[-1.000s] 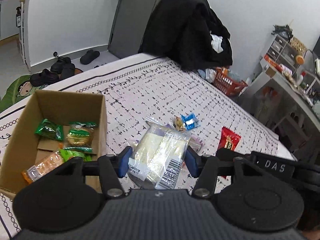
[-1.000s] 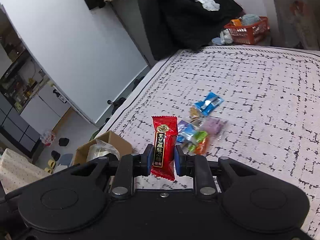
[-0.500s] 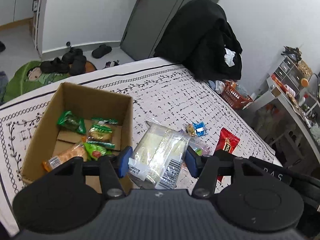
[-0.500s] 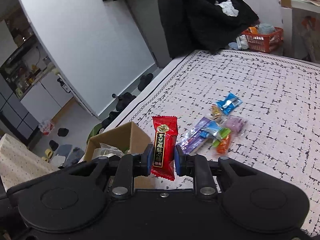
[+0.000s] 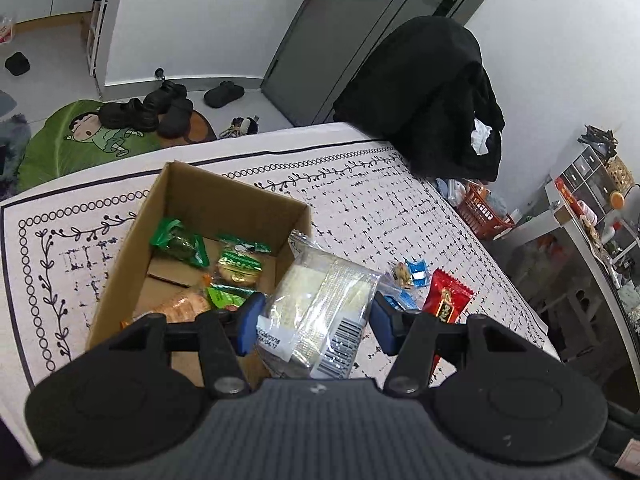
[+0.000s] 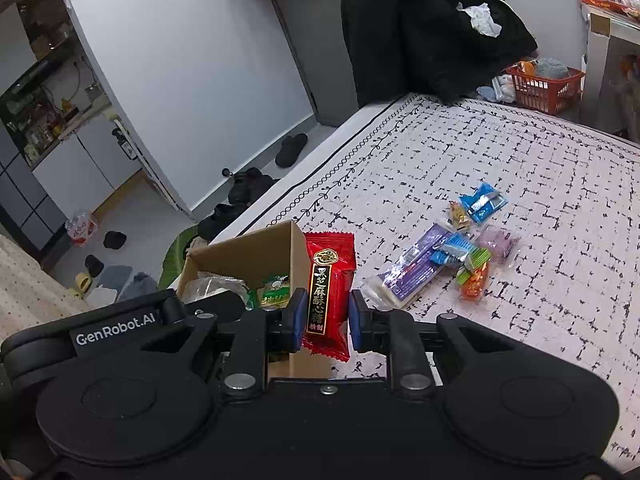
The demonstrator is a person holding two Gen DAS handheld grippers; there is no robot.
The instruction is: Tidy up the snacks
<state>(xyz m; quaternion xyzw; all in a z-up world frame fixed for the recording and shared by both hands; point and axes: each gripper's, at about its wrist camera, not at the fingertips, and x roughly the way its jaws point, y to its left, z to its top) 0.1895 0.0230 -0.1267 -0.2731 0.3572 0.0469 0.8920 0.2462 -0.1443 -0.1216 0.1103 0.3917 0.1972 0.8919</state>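
My left gripper is shut on a clear pack of pale wafers, held over the near right corner of the open cardboard box. Inside the box lie green packets and an orange one. My right gripper is shut on a red candy packet with gold lettering, just right of the box. The same red packet shows at the right of the left wrist view. Loose snacks lie in a cluster on the patterned tablecloth.
A black coat hangs at the table's far edge. A red basket sits on the floor beyond it. Shoes and a green mat lie on the floor left of the table. Shelves stand at the right.
Both grippers have moved left toward the box, each still holding its snack. The box now sits larger and closer in both views, with the wafer pack over its corner.
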